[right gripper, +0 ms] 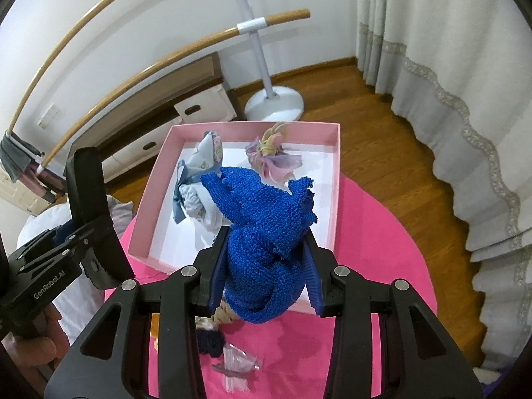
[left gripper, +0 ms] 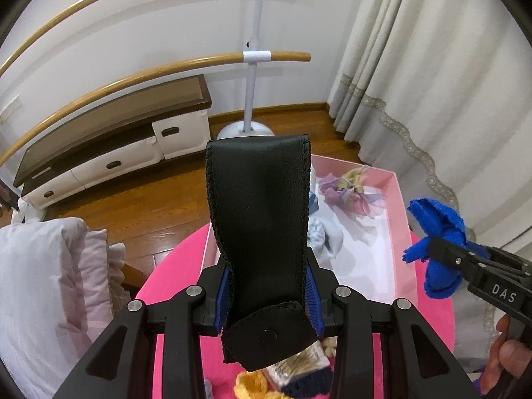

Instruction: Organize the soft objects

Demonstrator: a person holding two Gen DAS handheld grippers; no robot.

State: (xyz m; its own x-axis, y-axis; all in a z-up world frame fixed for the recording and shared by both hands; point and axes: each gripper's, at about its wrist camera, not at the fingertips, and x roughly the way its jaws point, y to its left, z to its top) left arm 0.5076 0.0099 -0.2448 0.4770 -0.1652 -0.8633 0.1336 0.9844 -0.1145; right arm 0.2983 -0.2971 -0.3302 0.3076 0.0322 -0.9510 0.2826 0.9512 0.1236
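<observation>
My left gripper [left gripper: 267, 286] is shut on a black leather pouch [left gripper: 259, 219] and holds it upright above the near edge of the pink box [left gripper: 404, 219]; it also shows in the right wrist view [right gripper: 93, 229]. My right gripper [right gripper: 266, 266] is shut on a knotted blue knit cloth [right gripper: 266, 232], held above the box's near side [right gripper: 146, 219]; the cloth also shows in the left wrist view [left gripper: 435, 242]. In the box lie a purple fabric flower [right gripper: 272, 159] and a pale blue patterned cloth bundle [right gripper: 199, 179].
The box sits on a round pink table [right gripper: 382, 249]. Near its front lie a dark navy knit item [right gripper: 209, 342], a clear plastic bag [right gripper: 237, 369] and a yellow fluffy item [left gripper: 252, 385]. A white stand [right gripper: 274, 99], a low cabinet, curtains and bedding surround the table.
</observation>
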